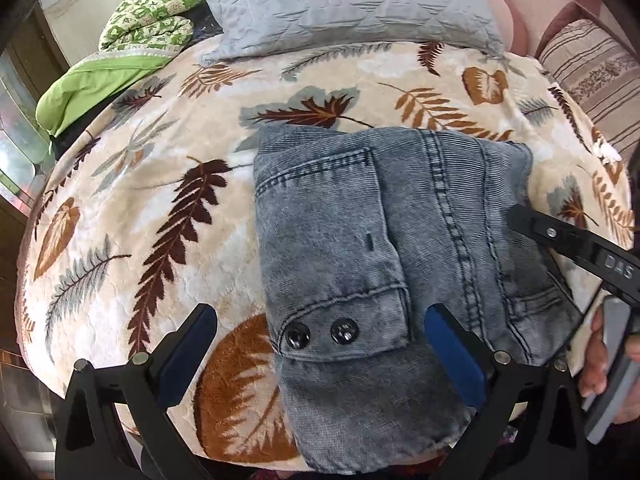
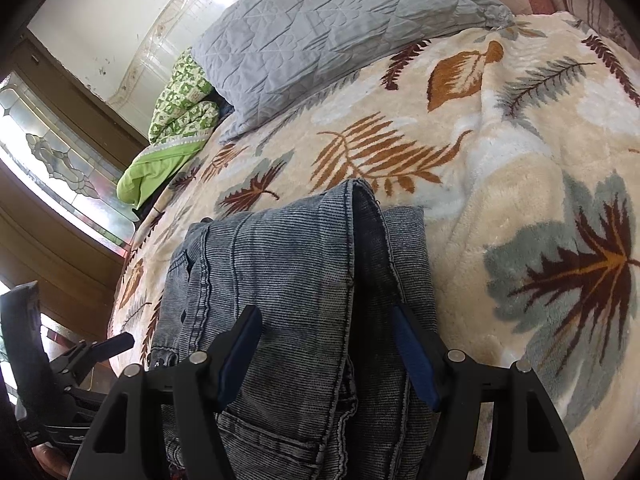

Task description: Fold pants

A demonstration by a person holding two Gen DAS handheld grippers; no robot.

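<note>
On the bed blanket (image 1: 160,208), both tongs, left (image 1: 320,360) and right (image 2: 326,352), gape empty over the folded pants (image 1: 360,240); a careless nudge could undo the stack.

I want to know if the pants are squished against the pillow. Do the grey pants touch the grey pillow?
Apart. In the left wrist view, leafy blanket shows between the pants and the pillow.

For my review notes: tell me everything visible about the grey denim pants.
The faded grey ribbed denim pants lie folded into a compact bundle on the leaf-patterned plush blanket. Dark seam stitching, a pocket and a waistband flap with two black snap buttons show. Both open grippers straddle it, left and right.
</note>
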